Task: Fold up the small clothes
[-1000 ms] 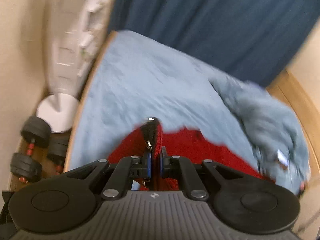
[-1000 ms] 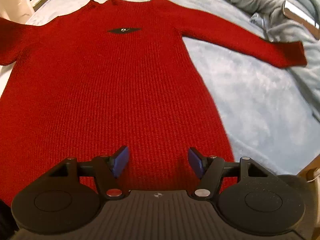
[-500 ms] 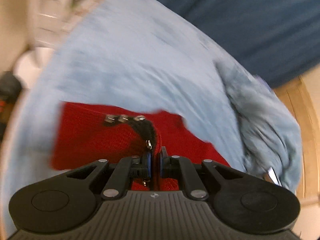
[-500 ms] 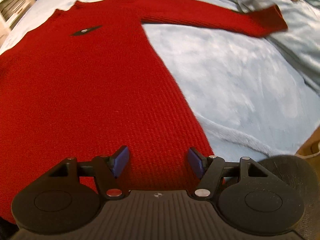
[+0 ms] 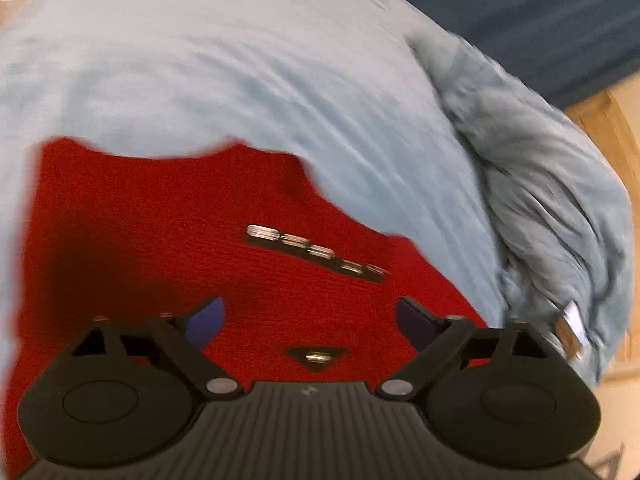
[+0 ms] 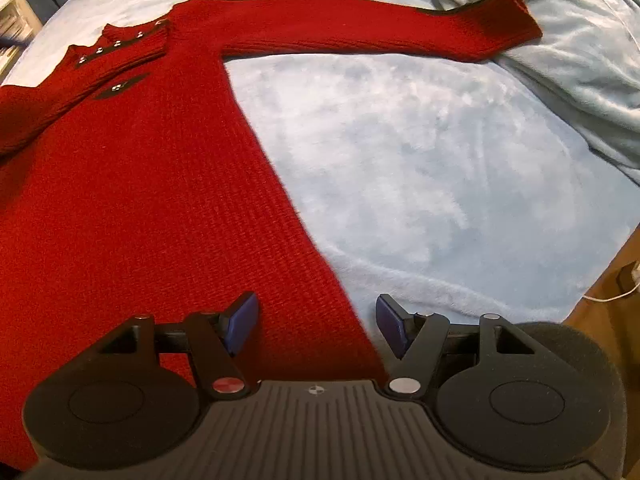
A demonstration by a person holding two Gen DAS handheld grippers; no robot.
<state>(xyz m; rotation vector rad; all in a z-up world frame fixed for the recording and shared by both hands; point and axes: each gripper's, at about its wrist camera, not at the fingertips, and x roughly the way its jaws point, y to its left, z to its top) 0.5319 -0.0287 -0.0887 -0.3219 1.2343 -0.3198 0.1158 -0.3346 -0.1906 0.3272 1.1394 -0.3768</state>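
Since a second ago the left gripper (image 5: 310, 322) has carried the buttoned cuff across and its jaws have just been opening; they now stand wide with nothing between them, and the left sleeve (image 6: 80, 76) lies folded over the chest of the red sweater (image 6: 140, 200). The right gripper (image 6: 316, 326) has drifted toward the garment's right side edge and is still part-open, gripping nothing, with that edge running down between its fingertips.

Judging by this, the first sleeve fold is done and the second is in hand. The next move likely calls for the right gripper to travel up to the far cuff (image 6: 508, 20), pinch it, and bring it in over the body without dragging the knit askew.

Beyond the grippers, the sweater lies flat on the pale blue bedspread (image 6: 420, 160), body spread to the left in the right wrist view, right sleeve stretched straight out with its cuff resting against the crumpled blanket (image 6: 580, 52).
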